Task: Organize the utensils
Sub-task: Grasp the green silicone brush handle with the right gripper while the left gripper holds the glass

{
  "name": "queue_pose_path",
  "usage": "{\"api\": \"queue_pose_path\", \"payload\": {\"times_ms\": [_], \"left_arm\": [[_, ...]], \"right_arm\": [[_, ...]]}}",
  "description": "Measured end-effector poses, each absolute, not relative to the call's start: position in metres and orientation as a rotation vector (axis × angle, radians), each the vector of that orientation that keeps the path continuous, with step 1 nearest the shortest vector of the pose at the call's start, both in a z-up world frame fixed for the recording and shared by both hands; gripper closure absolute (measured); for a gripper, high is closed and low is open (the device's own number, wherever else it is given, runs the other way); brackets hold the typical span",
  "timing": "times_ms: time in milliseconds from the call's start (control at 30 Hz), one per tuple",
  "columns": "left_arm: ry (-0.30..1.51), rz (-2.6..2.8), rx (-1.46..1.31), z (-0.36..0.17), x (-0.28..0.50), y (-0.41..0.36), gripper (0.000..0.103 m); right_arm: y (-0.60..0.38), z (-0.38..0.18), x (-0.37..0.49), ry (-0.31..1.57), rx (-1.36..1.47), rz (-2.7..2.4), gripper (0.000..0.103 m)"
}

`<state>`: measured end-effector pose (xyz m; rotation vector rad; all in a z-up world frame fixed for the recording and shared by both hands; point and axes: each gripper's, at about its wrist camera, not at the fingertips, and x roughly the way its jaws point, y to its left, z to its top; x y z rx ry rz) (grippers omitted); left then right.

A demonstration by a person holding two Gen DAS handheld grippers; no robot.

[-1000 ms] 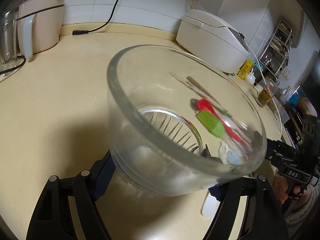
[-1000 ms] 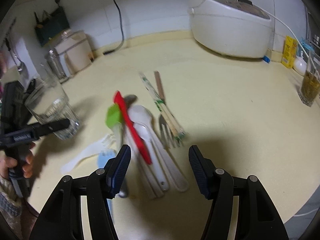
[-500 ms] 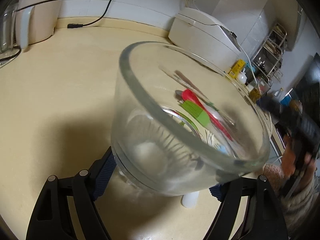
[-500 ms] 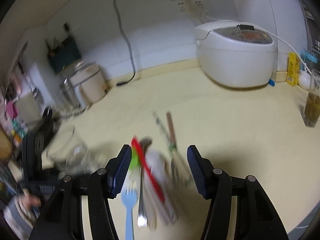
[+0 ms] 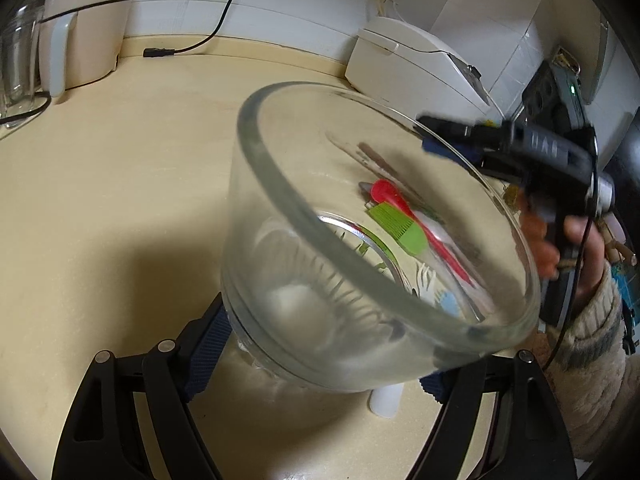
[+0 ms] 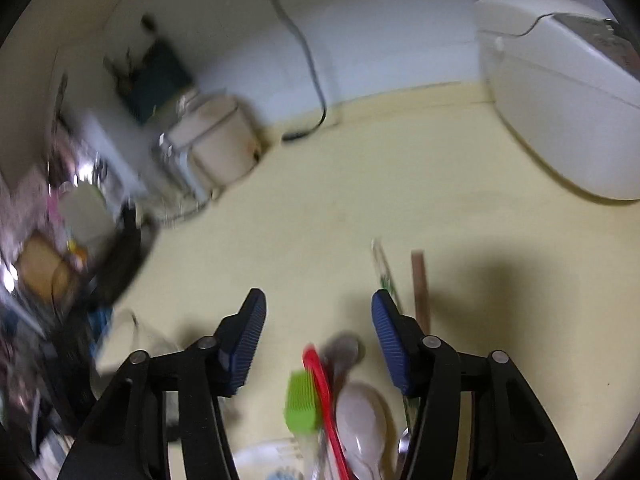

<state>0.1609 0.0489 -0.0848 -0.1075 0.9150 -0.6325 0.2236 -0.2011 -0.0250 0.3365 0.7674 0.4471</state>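
My left gripper [image 5: 320, 364] is shut on the base of a clear glass cup [image 5: 280, 200], which is tilted with its mouth toward the camera. Through the glass I see utensils lying on the beige counter: a green silicone brush [image 5: 396, 226], a red spatula [image 5: 404, 208], a blue fork [image 5: 448, 304] and chopsticks [image 5: 372, 160]. My right gripper [image 6: 318, 312] hovers above the pile with its jaws closing and nothing between the pads. Below it lie the green brush [image 6: 300, 400], red spatula [image 6: 324, 392], a white spoon [image 6: 360, 424] and chopsticks [image 6: 384, 272]. In the left wrist view the right gripper [image 5: 436, 136] sits by the cup's far rim.
A white rice cooker [image 5: 412, 68] stands at the back right by the wall. A beige kettle [image 5: 84, 36] and a glass jar [image 5: 16, 60] stand at the back left, and a black cable [image 5: 180, 50] lies between them. A sleeved hand [image 5: 588, 320] holds the right gripper.
The right gripper lifted and swung forward over the utensils, which slid to the bottom of its view; its jaws narrowed a little. The left gripper kept the glass almost still.
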Motion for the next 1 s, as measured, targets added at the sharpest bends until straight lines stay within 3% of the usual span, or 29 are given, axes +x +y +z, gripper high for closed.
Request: {"api": "queue_pose_path", "payload": {"times_ms": [167, 400, 1000], "left_arm": [[0.915, -0.627, -0.11, -0.083, 0.16, 0.048, 0.02], [0.916, -0.624, -0.118, -0.083, 0.159, 0.049, 0.02], [0.915, -0.619, -0.123, -0.084, 0.158, 0.05, 0.02]], "right_arm": [[-0.187, -0.029, 0.223, 0.797, 0.295, 0.491, 0.056], [-0.172, -0.035, 0.209, 0.839, 0.19, 0.513, 0.074], [-0.133, -0.063, 0.192, 0.914, -0.077, 0.442, 0.075]]}}
